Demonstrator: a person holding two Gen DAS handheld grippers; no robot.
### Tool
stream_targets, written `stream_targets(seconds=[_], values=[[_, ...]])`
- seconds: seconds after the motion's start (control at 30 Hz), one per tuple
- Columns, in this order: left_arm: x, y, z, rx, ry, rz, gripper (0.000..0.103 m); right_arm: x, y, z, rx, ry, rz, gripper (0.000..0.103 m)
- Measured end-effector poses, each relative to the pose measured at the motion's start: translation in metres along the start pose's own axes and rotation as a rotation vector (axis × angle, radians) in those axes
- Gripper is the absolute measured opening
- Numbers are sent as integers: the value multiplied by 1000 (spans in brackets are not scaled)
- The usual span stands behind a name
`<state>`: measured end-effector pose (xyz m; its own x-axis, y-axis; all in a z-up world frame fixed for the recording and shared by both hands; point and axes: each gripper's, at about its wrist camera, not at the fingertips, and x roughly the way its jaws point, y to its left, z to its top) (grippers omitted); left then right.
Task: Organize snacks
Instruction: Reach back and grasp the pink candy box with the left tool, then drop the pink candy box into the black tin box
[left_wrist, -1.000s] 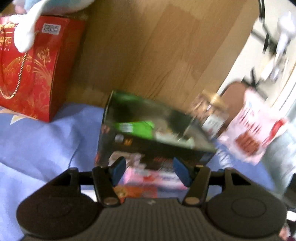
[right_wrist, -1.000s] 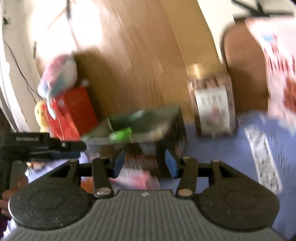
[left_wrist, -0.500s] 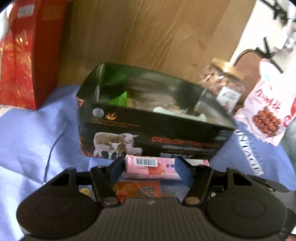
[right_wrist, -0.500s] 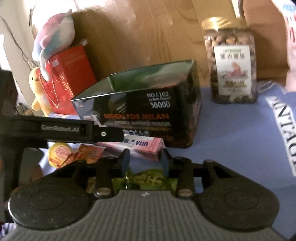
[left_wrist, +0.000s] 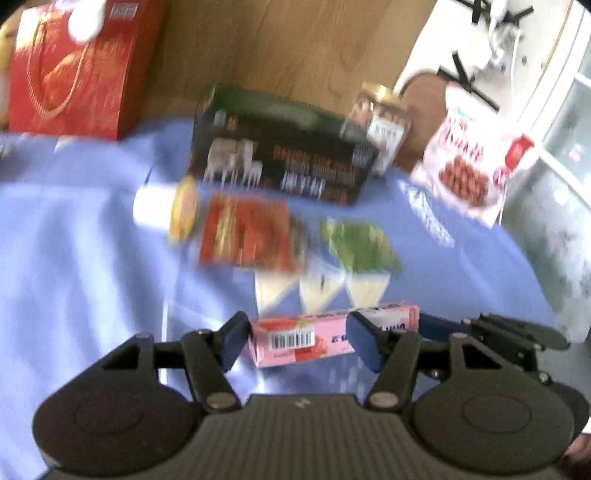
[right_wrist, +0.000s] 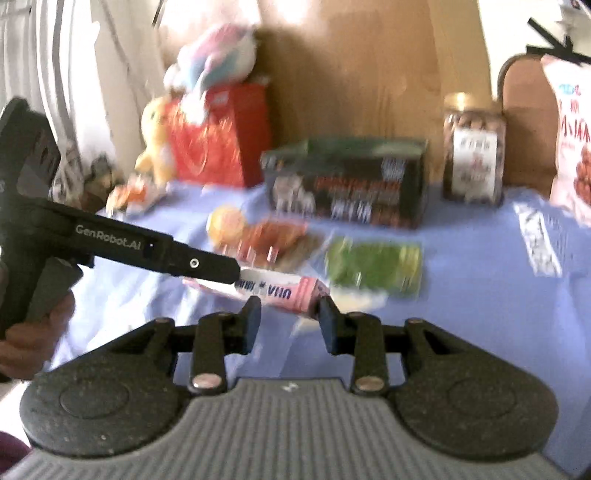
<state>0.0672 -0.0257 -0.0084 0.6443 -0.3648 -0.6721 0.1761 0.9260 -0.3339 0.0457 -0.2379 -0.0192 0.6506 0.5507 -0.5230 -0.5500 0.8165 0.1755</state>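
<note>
Left wrist view, my stock: tabletop (left_wrist: 85, 236); black box (left_wrist: 280, 155), open-topped, at the back; red packet (left_wrist: 243, 232); green packet (left_wrist: 358, 243); pink pack (left_wrist: 332, 332) nearest. Left gripper (left_wrist: 295, 341) opening, straddling that pack, pads seemingly not pressing; right gripper (right_wrist: 288, 319) agape, unloaded. Step: picking. Next: clamp, lift boxward.
</note>
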Motion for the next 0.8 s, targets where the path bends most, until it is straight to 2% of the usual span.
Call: stream_targets(seconds=[0.1, 0.27, 0.4, 0.53, 0.63, 0.67, 0.7, 0.73, 0.8], values=[[-6, -4, -14, 22, -7, 25, 65, -1, 4, -8, 38, 31, 28, 39], [-24, -4, -25, 47, -31, 13, 73, -12, 12, -17, 19, 13, 42, 58], [-41, 12, -21, -7, -66, 39, 75, -18, 14, -20, -40, -34, -43, 73], [-35, 24, -13, -69, -21, 0, 75, -9, 10, -14, -74, -17, -70, 73], [-23, 23, -10, -74, 5, -25, 72, 3, 8, -8, -94, 27, -42, 71], [-19, 22, -10, -72, 14, -27, 69, 6, 7, -7, -92, 47, -28, 69], [-13, 21, -10, -70, 30, -37, 58, 9, 8, -8, -88, 63, -17, 61], [-8, 21, -12, -70, 48, -54, 53, 10, 10, -9, -87, 64, -16, 58], [-7, 15, -15, -40, 33, -51, 53, 9, 14, -9, -94, 60, -14, 48]])
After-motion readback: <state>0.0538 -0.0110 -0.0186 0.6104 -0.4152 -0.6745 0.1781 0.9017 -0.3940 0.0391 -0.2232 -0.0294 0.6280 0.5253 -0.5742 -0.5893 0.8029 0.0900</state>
